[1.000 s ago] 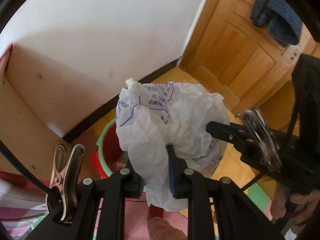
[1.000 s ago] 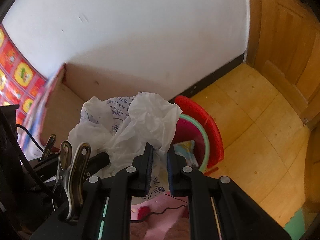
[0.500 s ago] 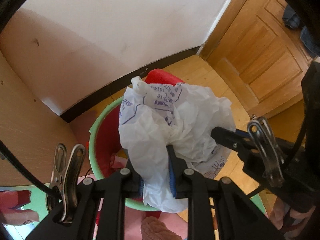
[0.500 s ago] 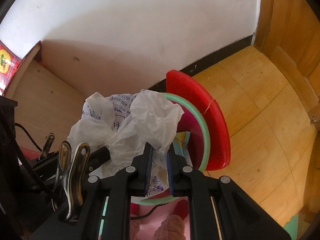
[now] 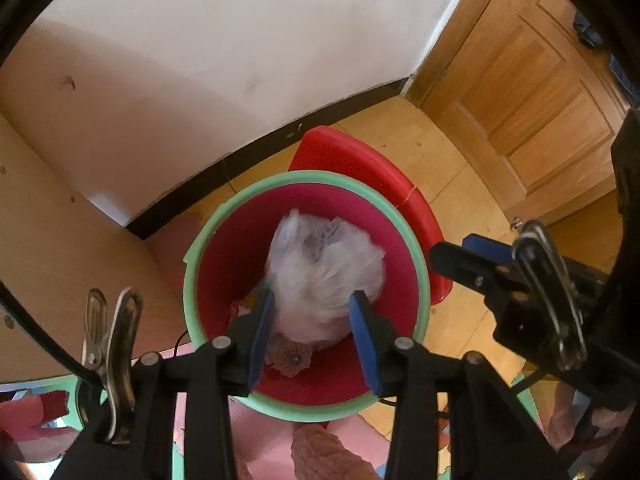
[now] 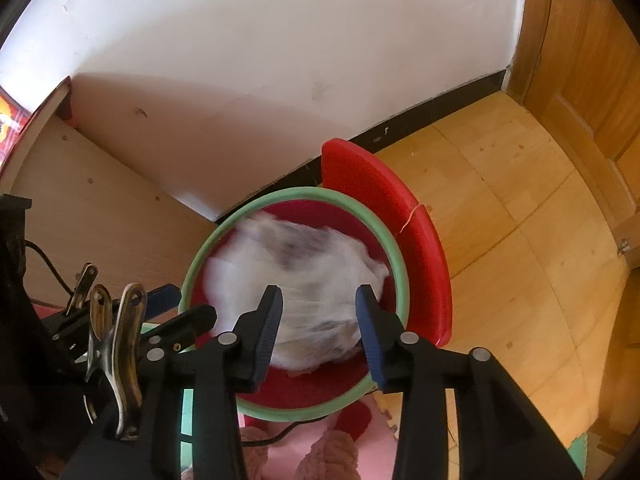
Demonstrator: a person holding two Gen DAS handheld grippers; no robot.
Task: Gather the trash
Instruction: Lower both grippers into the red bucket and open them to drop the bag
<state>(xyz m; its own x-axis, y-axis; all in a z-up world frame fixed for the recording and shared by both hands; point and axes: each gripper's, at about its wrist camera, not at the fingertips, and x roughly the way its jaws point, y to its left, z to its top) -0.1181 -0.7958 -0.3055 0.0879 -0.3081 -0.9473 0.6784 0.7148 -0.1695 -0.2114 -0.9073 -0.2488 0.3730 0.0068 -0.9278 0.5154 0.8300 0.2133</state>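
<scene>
A crumpled white plastic bag (image 5: 324, 276) with purple print, blurred by motion, is dropping inside a red bin with a green rim (image 5: 192, 264). My left gripper (image 5: 312, 298) hangs over the bin's mouth, its jaws opening; the bag lies below and between the blue pads, which do not press on it. From the right wrist view the bag (image 6: 304, 256) is a white smear inside the bin rim (image 6: 396, 264). My right gripper (image 6: 319, 294) also hangs above it with jaws opening, free of the bag. Each gripper appears in the other's view: right gripper (image 5: 472, 256), left gripper (image 6: 180, 308).
The bin's red lid (image 5: 380, 172) stands open behind it towards the wall. A wooden cabinet side (image 5: 60, 240) closes the left, a wooden door (image 5: 540, 100) the right. Other small trash (image 5: 292, 358) lies in the bin. Pink and green foam mats and a black cable lie in front.
Both grippers came down over the bin while shut on the bag. Now both pairs of jaws have parted and the bag has fallen out of them into the bin.
</scene>
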